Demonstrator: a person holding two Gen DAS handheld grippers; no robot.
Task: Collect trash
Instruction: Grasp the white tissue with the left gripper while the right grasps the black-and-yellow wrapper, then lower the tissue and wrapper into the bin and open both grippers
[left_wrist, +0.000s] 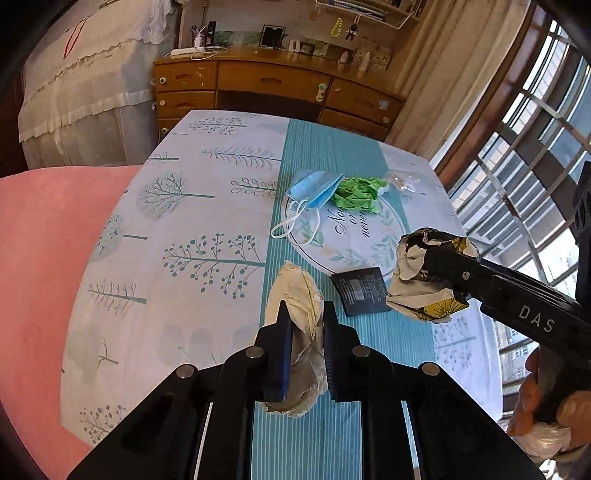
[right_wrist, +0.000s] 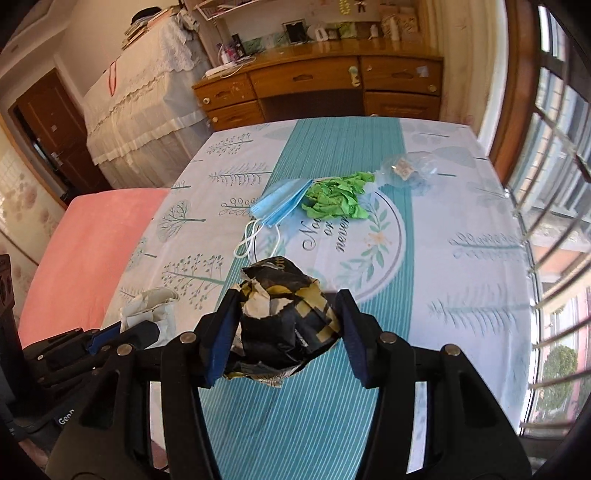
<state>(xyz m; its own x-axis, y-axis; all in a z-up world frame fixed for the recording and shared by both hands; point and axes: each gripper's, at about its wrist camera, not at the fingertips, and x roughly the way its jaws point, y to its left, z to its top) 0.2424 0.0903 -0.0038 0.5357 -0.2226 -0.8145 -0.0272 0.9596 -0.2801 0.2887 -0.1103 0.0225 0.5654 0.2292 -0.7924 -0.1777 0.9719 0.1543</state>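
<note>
My left gripper (left_wrist: 306, 310) is shut on a cream crumpled paper wad (left_wrist: 295, 284), held up over the tablecloth (left_wrist: 184, 221). To its right, my right gripper (left_wrist: 428, 266) is shut on a black and yellow crumpled paper wad (left_wrist: 413, 295), also lifted. In the right wrist view that gripper (right_wrist: 289, 299) clamps the dark wad (right_wrist: 284, 325) from both sides, and the left gripper (right_wrist: 140, 326) with its cream wad (right_wrist: 155, 306) shows at lower left. On the cloth lie a blue face mask (left_wrist: 314, 188), green crumpled paper (left_wrist: 356, 194), a clear wrapper (left_wrist: 400, 181) and a black sachet (left_wrist: 360, 290).
A pink cushion (left_wrist: 37, 240) borders the table's left side. A wooden desk (left_wrist: 258, 77) with drawers stands beyond the far edge. Barred windows (left_wrist: 535, 166) run along the right. A hand (left_wrist: 535, 406) grips the right tool's handle at lower right.
</note>
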